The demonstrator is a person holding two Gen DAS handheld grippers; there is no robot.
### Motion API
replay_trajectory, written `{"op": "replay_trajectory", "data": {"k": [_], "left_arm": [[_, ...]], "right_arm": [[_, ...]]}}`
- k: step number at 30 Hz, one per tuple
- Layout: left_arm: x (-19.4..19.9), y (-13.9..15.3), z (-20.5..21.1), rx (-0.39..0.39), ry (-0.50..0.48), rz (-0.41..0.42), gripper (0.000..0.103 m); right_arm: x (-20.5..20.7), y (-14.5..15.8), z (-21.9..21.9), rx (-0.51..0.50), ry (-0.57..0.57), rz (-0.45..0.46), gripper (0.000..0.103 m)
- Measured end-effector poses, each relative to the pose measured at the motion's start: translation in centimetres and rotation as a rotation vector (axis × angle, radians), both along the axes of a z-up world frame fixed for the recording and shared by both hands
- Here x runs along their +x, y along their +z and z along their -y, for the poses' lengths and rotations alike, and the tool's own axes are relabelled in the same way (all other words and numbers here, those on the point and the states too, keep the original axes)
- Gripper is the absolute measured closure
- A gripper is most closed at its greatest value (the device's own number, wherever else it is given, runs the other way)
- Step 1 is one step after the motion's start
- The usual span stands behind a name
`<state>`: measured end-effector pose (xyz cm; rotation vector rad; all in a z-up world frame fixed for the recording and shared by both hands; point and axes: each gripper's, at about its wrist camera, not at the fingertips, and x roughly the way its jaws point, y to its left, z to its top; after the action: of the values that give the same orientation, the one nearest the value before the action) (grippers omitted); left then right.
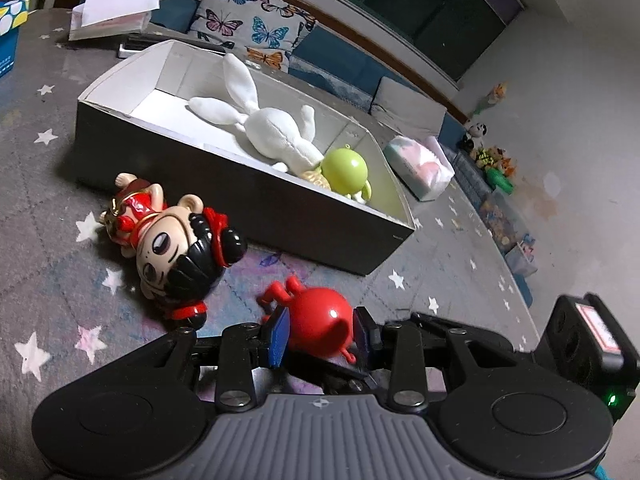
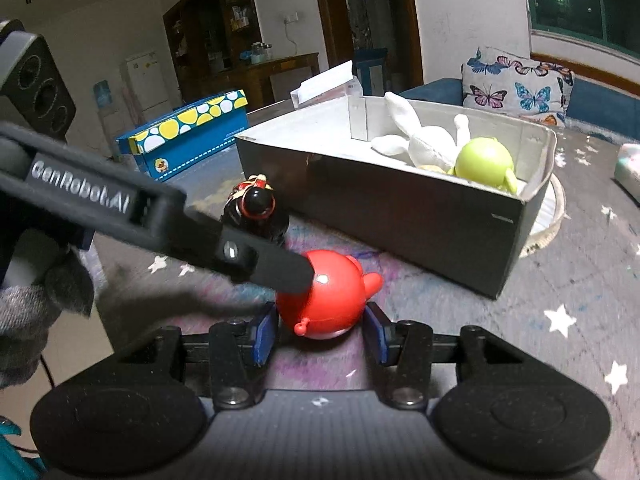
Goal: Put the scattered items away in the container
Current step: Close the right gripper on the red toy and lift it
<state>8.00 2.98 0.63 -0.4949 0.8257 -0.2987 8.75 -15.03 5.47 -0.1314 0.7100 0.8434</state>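
A round red toy point(image 1: 320, 322), glossy, with small nubs and a short tail, is seen on the star-patterned counter point(image 1: 48, 264), clamped between the blue pads of the left tool point(image 1: 322, 334). In the right wrist view the same toy is bracketed by the right tool point(image 2: 320, 334), whose pads stand just beside its flanks; contact there cannot be told. The pick-up step is judged to be in hand, with a lift and a carry over the box wall called for next. Just beyond, a big-headed doll in red point(image 1: 176, 240) is left lying on its side. Farther back, a white plush rabbit point(image 1: 264, 128) and a green round toy point(image 1: 344, 170) are already held in the open cardboard box point(image 1: 240, 196).
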Motion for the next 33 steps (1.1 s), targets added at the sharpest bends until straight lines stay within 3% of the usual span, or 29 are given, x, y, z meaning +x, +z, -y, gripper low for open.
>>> {"op": "replay_trajectory", "data": {"k": [11,33], "left_arm": [[1.2,-0.5,-0.8,-0.072,0.017,-0.05,0.066],[3.1,-0.7,-1.5,-0.089,0.033,-0.097,0.065]], "right_arm": [[0.0,0.8,1.1,0.042,-0.009,-0.051,0.055],[1.9,0.9,1.3,0.111,-0.042,-0.164,0.054]]}}
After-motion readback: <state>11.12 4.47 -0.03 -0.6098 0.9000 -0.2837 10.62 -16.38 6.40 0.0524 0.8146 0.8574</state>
